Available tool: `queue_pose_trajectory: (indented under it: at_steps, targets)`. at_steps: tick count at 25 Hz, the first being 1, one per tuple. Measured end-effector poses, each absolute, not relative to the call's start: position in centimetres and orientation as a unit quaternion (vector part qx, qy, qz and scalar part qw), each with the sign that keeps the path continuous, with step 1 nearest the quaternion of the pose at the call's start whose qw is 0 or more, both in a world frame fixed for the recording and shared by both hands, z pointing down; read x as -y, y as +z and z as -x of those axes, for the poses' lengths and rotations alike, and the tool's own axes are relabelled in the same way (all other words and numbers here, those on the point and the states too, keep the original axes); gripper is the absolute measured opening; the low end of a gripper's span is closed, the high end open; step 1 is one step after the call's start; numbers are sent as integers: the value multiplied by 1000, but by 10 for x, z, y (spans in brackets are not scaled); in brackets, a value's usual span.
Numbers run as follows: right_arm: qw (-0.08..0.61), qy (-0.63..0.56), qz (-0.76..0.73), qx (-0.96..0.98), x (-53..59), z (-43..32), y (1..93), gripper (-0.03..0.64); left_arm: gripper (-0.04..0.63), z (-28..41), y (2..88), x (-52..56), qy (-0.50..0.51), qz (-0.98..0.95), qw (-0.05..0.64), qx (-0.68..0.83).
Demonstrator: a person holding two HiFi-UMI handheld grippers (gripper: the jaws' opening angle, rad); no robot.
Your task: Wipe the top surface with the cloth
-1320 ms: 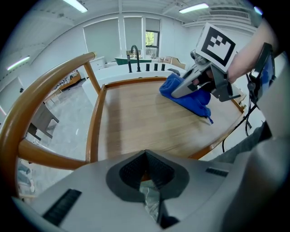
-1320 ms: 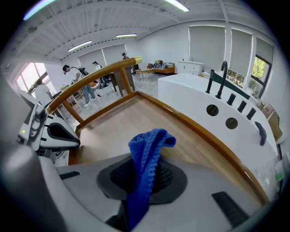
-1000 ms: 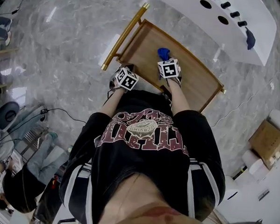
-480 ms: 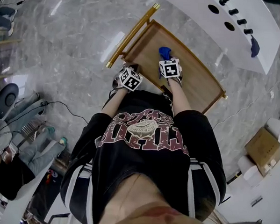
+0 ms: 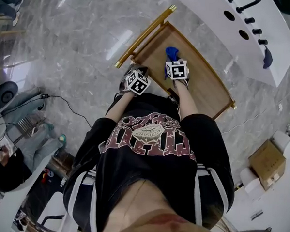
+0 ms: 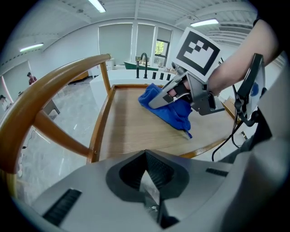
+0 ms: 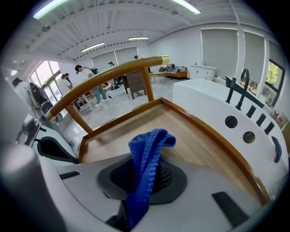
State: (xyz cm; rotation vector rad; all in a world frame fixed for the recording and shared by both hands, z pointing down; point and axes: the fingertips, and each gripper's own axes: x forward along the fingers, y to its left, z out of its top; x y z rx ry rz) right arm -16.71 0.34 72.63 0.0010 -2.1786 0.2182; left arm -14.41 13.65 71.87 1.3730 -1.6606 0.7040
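I am working over the wooden top surface [image 5: 205,84], a long board with a raised rim. To wipe it well, I judge I should be pressing the cloth flatter against the wood. I should also be sweeping in overlapping strokes from rim to rim, steering clear of the curved handle rail [image 5: 144,36] at one end. The blue cloth [image 6: 171,112] is hanging bunched and folded over the middle of the board, its knitted weave showing and its lower tip seemingly brushing the wood. My right gripper [image 6: 158,97] is clamping it between its jaws. My left gripper [image 6: 147,181] is sitting closed on nothing, near the handle end.
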Motion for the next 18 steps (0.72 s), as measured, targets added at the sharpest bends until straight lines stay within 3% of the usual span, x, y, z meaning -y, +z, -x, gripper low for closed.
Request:
queue_pose_trajectory:
  at_steps: [18]
  targets:
    - [451,69,54,888,-45,226,724,64,49,169,717,-147,215,-507,455,700]
